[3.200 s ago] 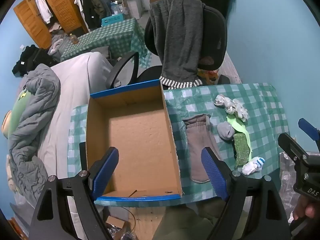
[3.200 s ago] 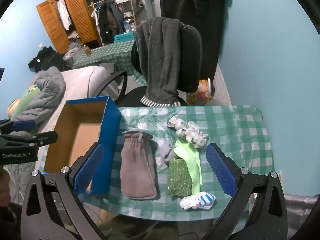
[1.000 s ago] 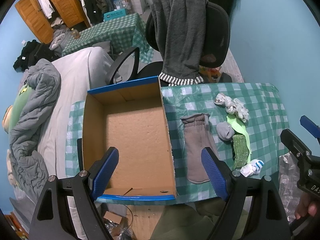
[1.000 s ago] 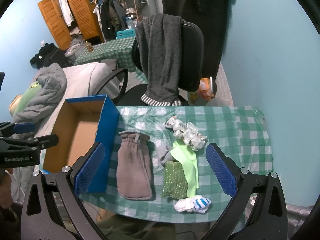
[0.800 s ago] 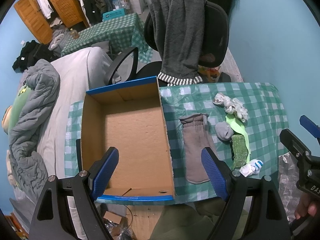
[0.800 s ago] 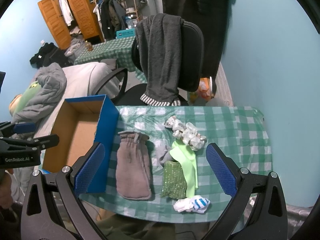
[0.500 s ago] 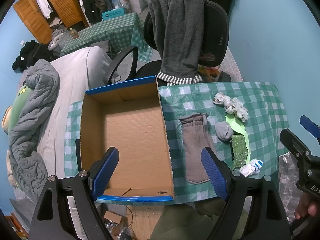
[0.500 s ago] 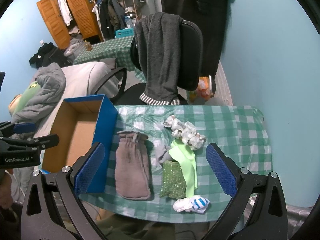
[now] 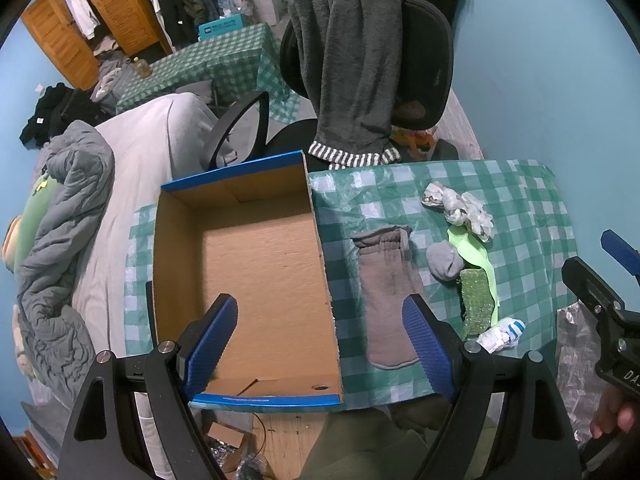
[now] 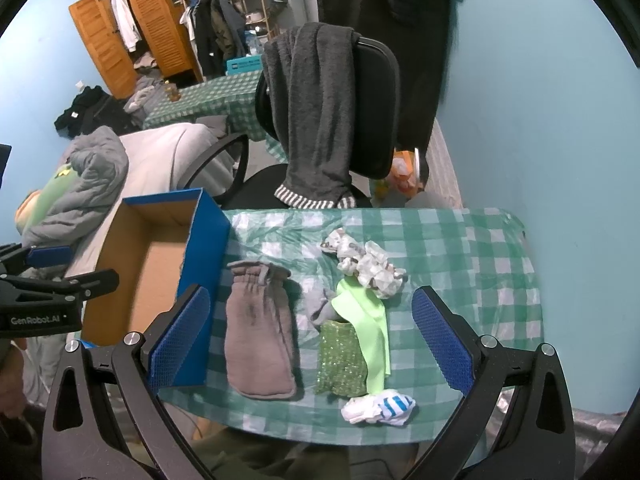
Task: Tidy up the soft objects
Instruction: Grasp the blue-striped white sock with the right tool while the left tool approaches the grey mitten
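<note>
"GenRobot.AI" is printed on the left hand-held gripper.

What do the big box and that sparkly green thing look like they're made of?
The box looks like corrugated cardboard: matte brown inside with faint ribbing, glossy blue outside. The sparkly green piece seems a soft fabric with sequins or metallic thread, judging by its glittering specks.

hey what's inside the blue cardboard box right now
Nothing shows in the box: only bare brown cardboard floor and walls. The left gripper fingers cover a strip of its near end, so that part can't be checked.
</note>
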The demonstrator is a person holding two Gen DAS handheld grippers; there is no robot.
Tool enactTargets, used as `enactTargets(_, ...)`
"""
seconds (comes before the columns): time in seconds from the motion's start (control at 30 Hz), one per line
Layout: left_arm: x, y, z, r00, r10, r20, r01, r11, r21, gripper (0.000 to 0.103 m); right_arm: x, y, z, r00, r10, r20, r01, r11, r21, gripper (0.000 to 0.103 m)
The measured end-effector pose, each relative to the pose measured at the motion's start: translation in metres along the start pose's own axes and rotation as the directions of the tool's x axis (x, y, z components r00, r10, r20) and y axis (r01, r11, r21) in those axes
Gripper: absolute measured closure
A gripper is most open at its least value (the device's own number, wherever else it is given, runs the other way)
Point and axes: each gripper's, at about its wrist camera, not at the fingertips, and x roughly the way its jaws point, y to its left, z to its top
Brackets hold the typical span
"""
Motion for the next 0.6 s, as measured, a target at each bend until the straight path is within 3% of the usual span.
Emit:
enactTargets(0.27,0.019,-0.018,-0.002,0.999,-0.007,-0.042,0.009,0.999,0.042,0.017,0.005,-0.023,-0.003,0.999,-0.035,-0.037,0.036,0.998,0.044,0.002)
enactTargets(0.6,0.055,-0.044,0.001,0.991,-0.028,-0.135,0.044,0.993,0.112,0.017,0.019,-0.065,-0.036,0.988,-0.084,-0.129,0.102,0.985,0.141,0.002)
